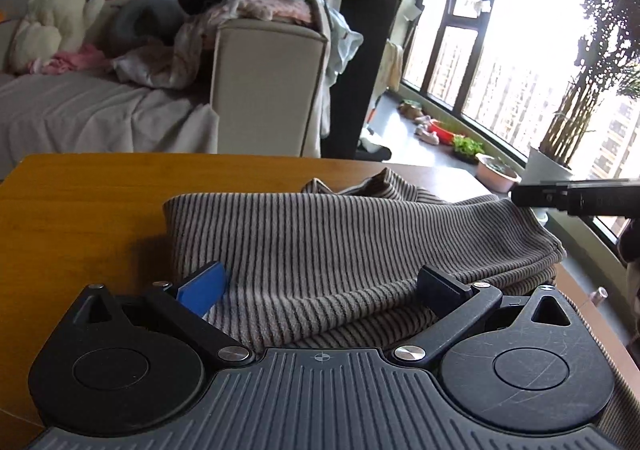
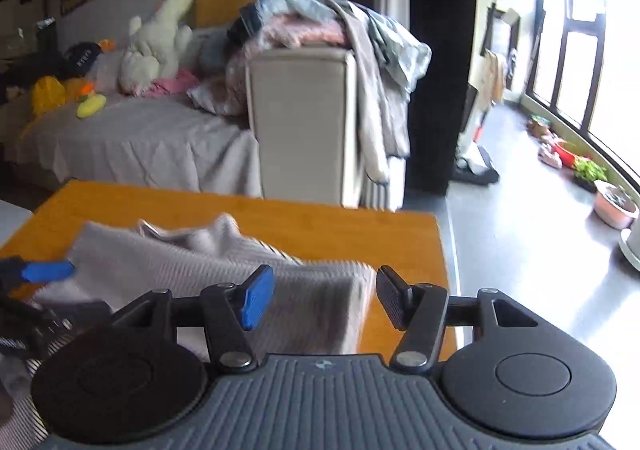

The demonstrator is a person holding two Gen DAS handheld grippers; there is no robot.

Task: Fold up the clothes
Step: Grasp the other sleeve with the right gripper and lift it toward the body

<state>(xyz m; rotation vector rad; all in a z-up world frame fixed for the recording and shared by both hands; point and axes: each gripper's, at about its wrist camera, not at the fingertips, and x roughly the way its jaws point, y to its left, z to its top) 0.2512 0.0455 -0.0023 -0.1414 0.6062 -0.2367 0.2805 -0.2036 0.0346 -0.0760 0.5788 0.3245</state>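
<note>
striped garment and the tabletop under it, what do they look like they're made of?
Striped garment: looks like a soft ribbed knit, probably cotton blend; fine grey and dark ribs, matte, drapes in thick folds.
Table: appears to be wood or bamboo veneer; warm orange-brown, faint straight grain, smooth low-sheen finish. Solid or laminate can't be told.

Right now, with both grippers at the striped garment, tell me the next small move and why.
Probably close the left gripper on the near edge of the striped garment. Its jaws stand open with that folded edge bunched between them, so a grasp looks ready. The right gripper is also open, its jaws around the garment's right corner on the wooden table.
</note>
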